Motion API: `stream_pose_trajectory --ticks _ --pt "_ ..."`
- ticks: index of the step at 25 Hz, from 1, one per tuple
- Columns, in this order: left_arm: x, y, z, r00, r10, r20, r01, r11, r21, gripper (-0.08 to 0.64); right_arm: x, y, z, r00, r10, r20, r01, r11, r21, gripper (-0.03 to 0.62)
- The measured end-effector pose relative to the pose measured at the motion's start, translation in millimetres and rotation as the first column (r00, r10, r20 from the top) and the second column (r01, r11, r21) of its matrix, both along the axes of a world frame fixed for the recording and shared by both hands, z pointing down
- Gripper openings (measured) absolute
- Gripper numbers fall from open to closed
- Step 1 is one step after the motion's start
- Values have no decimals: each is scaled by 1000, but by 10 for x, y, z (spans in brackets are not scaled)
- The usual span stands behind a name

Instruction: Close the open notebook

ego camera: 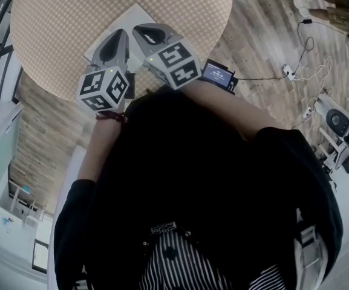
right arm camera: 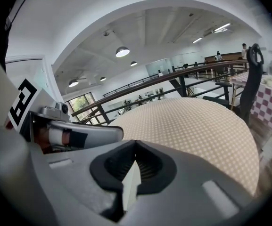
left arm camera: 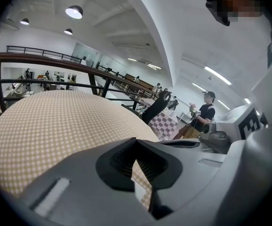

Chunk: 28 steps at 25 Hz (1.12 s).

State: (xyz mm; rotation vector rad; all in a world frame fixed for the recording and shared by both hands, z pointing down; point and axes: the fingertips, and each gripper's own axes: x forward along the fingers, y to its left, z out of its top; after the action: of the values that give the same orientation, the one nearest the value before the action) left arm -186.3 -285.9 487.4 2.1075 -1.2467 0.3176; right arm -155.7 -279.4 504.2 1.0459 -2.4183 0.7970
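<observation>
A white notebook (ego camera: pixel 136 16) lies on the round table (ego camera: pixel 59 23) with a tan checked cloth; most of it is hidden under the grippers, and I cannot tell how its pages stand. My left gripper (ego camera: pixel 120 36) and right gripper (ego camera: pixel 143 31) hover side by side just over its near part, tips pointing away from me and downward. In the left gripper view the left gripper (left arm camera: pixel 136 140) has its jaws meeting at the tips, with nothing held. The right gripper (right arm camera: pixel 135 142) is shut too, and a sliver of the white notebook (right arm camera: pixel 132 182) shows through the gap behind its tips.
A small device with a lit screen (ego camera: pixel 218 73) sits by my right wrist at the table's edge. Cables and a power strip (ego camera: pixel 289 72) lie on the wooden floor to the right. A black chair (right arm camera: pixel 251 79) stands beyond the table, and a railing (left arm camera: pixel 41 58) runs behind it.
</observation>
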Motion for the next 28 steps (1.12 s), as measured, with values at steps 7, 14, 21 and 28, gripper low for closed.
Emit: stream_pose_trajectory --ticks 7,14,21,28 --pt "34 38 281 1000 8 11 -7 997 -78 3 99 22 362 998 -21 -56 18 998 -56 2" --pt "0 87 562 1000 -20 10 21 991 -131 3 285 56 881 991 -7 -130 -16 984 -176 2" --pt "39 206 923 998 12 56 -1 981 -193 3 453 97 1212 985 -12 -173 -29 973 -229 3" --pt "112 271 1227 993 43 113 -16 973 -230 3 654 234 1693 972 -84 -221 7 944 -330 94"
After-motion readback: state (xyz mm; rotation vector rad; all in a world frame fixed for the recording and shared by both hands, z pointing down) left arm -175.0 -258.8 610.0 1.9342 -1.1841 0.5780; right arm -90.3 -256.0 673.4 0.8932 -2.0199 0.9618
